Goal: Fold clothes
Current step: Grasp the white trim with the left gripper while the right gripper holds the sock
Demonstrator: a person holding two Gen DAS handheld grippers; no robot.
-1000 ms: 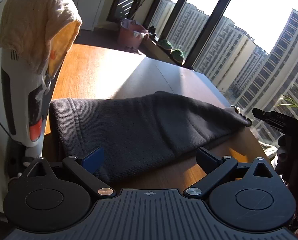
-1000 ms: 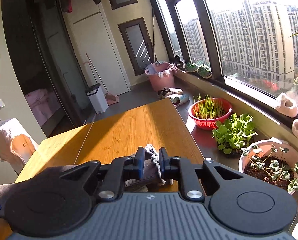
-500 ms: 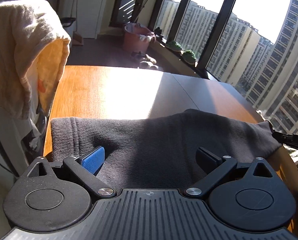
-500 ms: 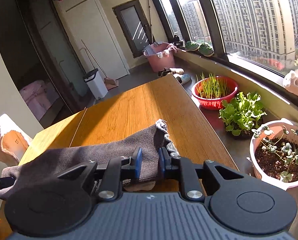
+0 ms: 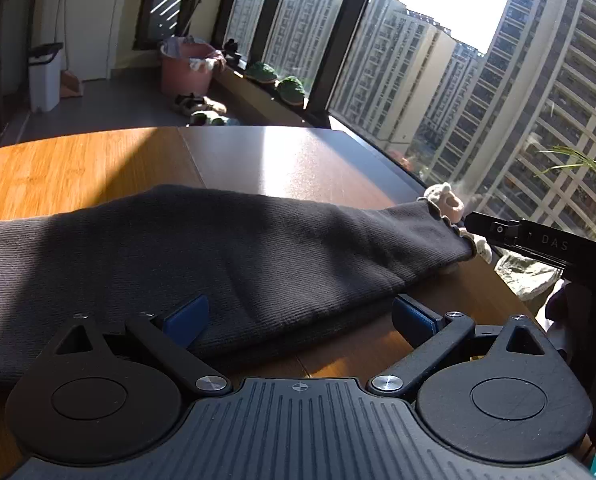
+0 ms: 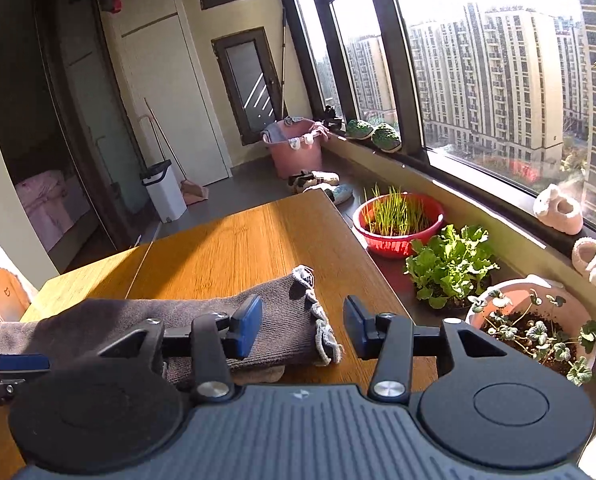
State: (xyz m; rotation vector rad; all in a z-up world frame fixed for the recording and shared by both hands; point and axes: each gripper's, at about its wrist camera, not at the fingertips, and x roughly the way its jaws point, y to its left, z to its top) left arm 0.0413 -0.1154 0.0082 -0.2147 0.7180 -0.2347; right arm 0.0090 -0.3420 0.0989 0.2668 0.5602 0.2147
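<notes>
Fingers of both grippers spread apart, gripping nothing; a dark grey garment lies folded across the wooden worktop at lower centre of both frames.

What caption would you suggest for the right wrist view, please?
Right gripper open above the dark grey garment's frilled end on the wooden table.
</notes>
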